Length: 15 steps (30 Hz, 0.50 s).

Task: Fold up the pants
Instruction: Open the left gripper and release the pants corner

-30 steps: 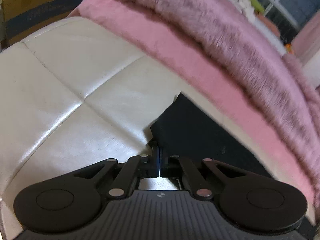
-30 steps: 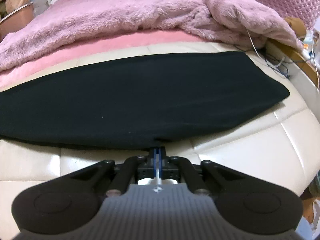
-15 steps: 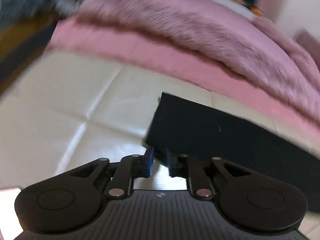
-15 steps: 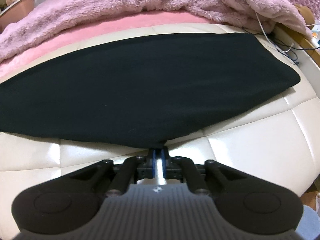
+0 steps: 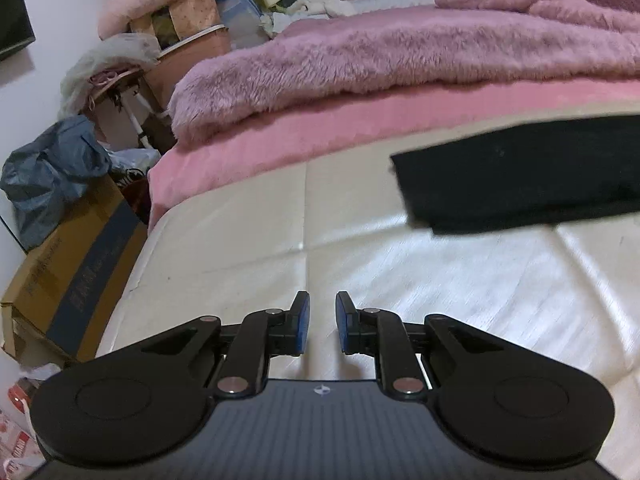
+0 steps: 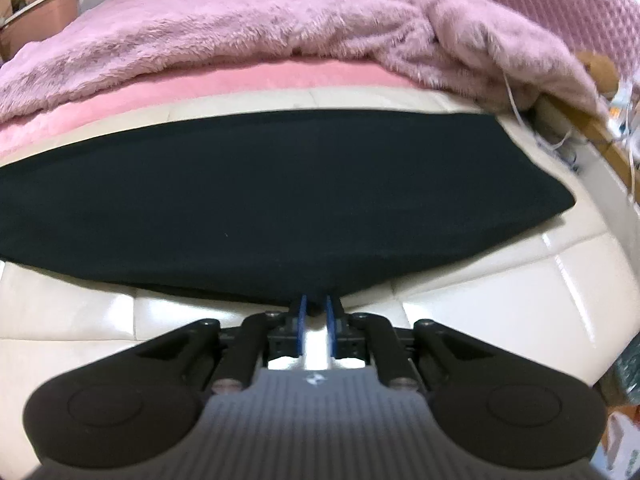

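Both tongs have parted: left tongs (image 5: 322,322) off the pants (image 5: 532,176), right tongs (image 6: 316,314) straddling their hem.

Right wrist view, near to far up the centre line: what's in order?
right gripper → black pants → cream mattress strip → pink sheet → fuzzy pink blanket
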{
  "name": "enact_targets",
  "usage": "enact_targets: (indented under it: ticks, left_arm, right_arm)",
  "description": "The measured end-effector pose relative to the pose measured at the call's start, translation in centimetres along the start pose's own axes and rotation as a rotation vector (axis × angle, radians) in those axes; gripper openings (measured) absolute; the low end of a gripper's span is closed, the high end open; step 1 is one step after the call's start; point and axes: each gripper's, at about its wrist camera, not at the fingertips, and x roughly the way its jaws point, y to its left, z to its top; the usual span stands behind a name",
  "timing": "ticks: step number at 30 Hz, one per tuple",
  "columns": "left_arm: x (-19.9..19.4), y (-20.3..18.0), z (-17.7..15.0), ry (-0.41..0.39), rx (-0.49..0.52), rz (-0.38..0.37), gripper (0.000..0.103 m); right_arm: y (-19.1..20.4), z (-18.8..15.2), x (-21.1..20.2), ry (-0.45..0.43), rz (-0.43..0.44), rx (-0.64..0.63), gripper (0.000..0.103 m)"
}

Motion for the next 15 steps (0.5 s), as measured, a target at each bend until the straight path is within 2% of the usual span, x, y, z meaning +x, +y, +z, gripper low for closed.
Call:
enact_targets:
  ticks: [5, 9, 12, 15]
  left_arm:
    - [0.7, 1.1, -1.0, 0.021, -0.002, 0.004, 0.02]
    - [0.9, 1.8, -0.5, -0.001, -0.011, -0.009, 0.02]
    - [0.9, 2.0, 0.6, -0.043, -0.027, -0.008, 0.029]
    - [1.0, 1.7, 1.9, -0.054, -0.053, -0.048, 0.044]
  right_arm:
    - [1.8, 0.9, -1.8, -0.05, -0.021, -0.044, 0.012]
    - [3.9, 2.1, -2.5, -0.088, -0.011, -0.094, 0.02]
    - [5.2, 2.9, -2.2, -0.092, 0.002, -0.118, 0.021]
    - [6.2, 3.4, -1.8, -0.088, 0.011, -0.125, 0.021]
